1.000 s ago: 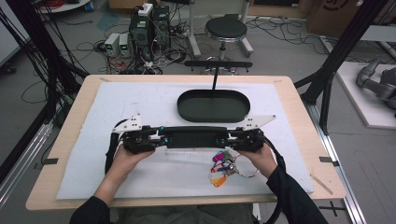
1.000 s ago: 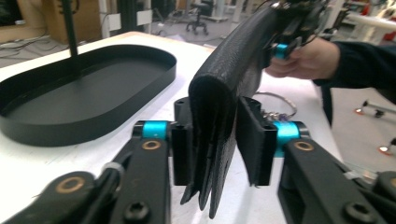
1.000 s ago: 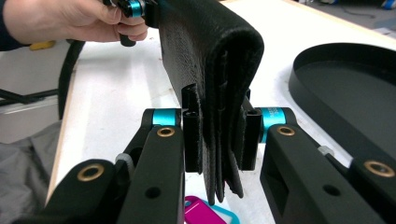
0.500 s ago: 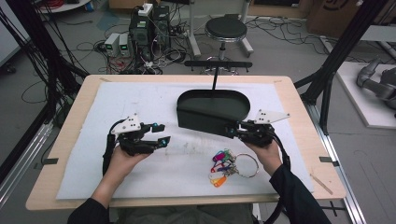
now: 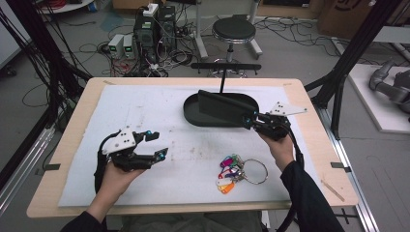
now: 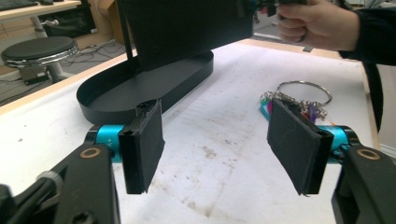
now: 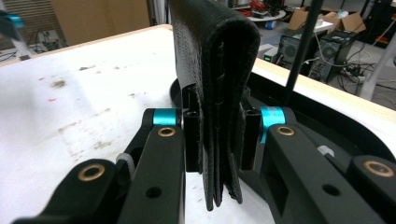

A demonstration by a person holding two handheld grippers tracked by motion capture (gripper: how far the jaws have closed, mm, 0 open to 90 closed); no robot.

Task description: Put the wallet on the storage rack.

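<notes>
My left gripper (image 5: 157,145) has released the wallet (image 5: 225,109); its fingers (image 6: 142,144) stand spread. My right gripper (image 5: 252,121) alone pinches it over the tray (image 5: 193,116), ready for lowering.

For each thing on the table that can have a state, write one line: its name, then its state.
Left gripper: open, holding nothing, above the mat.
Right gripper: shut on the wallet.
Wallet: folded shut, held on edge above the tray.
Oval black tray: holds nothing.
Key ring: lying flat, untouched.
</notes>
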